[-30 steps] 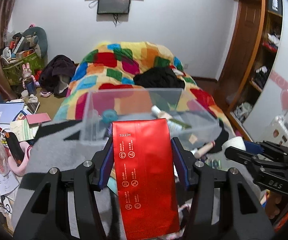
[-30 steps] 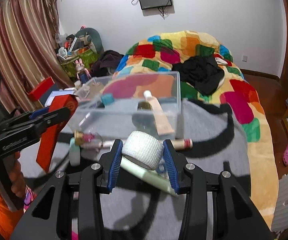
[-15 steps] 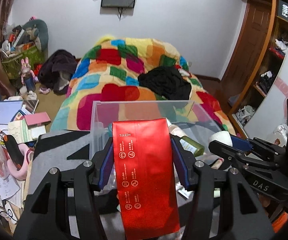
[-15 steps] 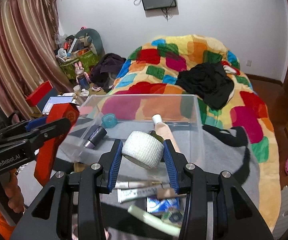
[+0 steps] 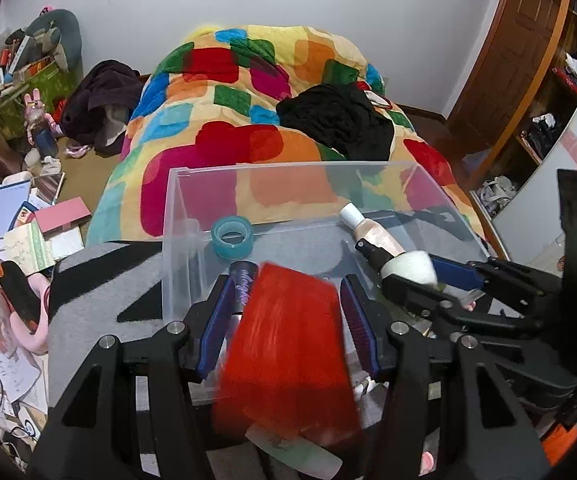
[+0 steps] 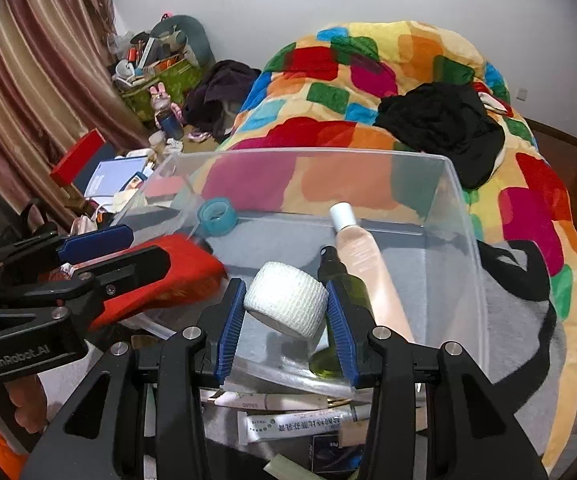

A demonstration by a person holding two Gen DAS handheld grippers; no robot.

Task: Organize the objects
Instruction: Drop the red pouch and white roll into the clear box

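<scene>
A clear plastic box (image 5: 288, 166) (image 6: 308, 152) stands on a grey blanket. In it lie a teal tape roll (image 5: 232, 236) (image 6: 217, 216), a pink bottle (image 6: 358, 252), a dark green spray bottle (image 6: 340, 280) and a dark tube (image 5: 243, 280). My left gripper (image 5: 288, 300) (image 6: 128, 252) hangs over the box's near left part, shut on a red packet (image 5: 288, 344) (image 6: 176, 276), which is blurred and tilted. My right gripper (image 6: 286, 304) (image 5: 408, 272) is shut on a white bandage roll (image 6: 286, 304) (image 5: 408, 266) above the box's near wall.
Several tubes (image 6: 296, 420) lie on the grey blanket in front of the box. Behind it is a bed with a colourful quilt (image 5: 248, 92) and black clothing (image 5: 336, 120). Books and clutter (image 5: 28, 216) cover the floor at left. Wooden shelves (image 5: 548, 92) stand at right.
Both grippers have come forward and tipped down until they hang over the box. The red packet, sharp and straight before, now looks smeared and slanted between the left fingers.
</scene>
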